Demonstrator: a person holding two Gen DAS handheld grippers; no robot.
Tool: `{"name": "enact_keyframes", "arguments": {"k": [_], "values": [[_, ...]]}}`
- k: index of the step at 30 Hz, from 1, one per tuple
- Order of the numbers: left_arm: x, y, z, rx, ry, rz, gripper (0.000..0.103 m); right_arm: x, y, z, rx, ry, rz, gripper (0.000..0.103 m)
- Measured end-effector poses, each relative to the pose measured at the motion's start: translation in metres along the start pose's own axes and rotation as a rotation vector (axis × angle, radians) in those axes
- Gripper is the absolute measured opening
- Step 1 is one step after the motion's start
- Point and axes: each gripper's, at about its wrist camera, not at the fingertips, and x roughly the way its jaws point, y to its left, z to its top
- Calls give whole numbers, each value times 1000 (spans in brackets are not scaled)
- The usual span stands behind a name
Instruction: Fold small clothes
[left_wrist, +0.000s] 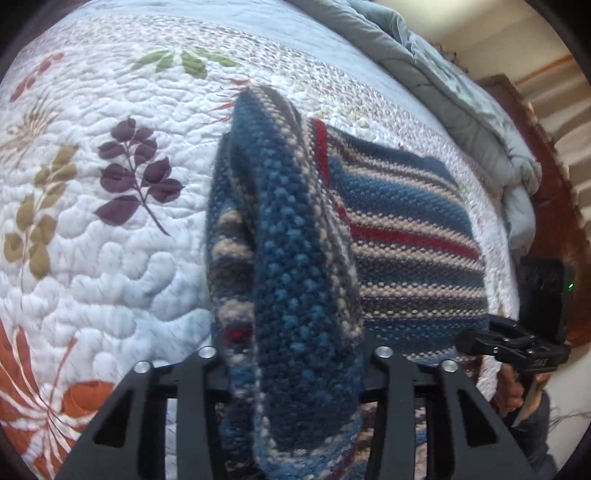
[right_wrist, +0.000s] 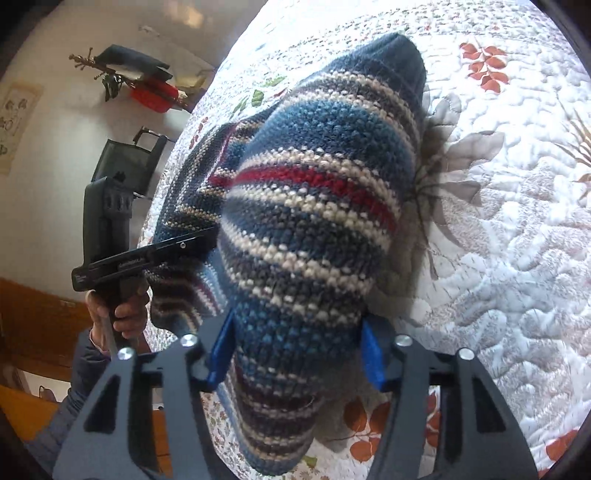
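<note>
A striped knit garment (left_wrist: 406, 236) lies on a quilted bedspread (left_wrist: 110, 229) printed with leaves, near the bed's edge, where a grey duvet (left_wrist: 461, 110) is bunched along the far side. Part of it lies flat on the quilt; two bunches of it are lifted.

In the left wrist view, a thick fold of the knit runs up between the fingers of the left gripper (left_wrist: 295, 369), filling the gap, and both jaws are closed against it. In the right wrist view, another bunch of the same garment (right_wrist: 306, 229) bulges up from between the blue pads (right_wrist: 371, 354) of the right gripper (right_wrist: 295, 354), which pinch it from both sides.

The knit is chunky and nubbly, banded in mid blue, navy, cream, grey-brown and thin red stripes. Where it is gripped the stripes curve and crumple; on the flat part they run straight across.

A hand (right_wrist: 122, 314) holds the left gripper's handle at the bed's edge.
</note>
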Motion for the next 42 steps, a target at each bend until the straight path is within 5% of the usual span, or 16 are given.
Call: {"name": "enact_keyframes", "arguments": {"k": [9,19,25,30,37,42], "values": [[6,-76,-25,29,-15,-97,36,-77,-9,-25,-38,-71,-52,52],[67,-193,-44,125,-14,-143,36,-167,-103,-76,70,-141,-130,52],[94,-176,-63,97,1,-82,48,-151,-139,-103,80,-153,-82,61],[70,-167,-79,78,-39,-60,59,-160,-142,-125,87,-183,-76,73],[44,-186,-131,179,-107,96,74,-166,-139,-173,132,-178,-22,72],[52,-162,-147,132,-97,124,76,-150,-147,-198,162,-142,-64,58]]}}
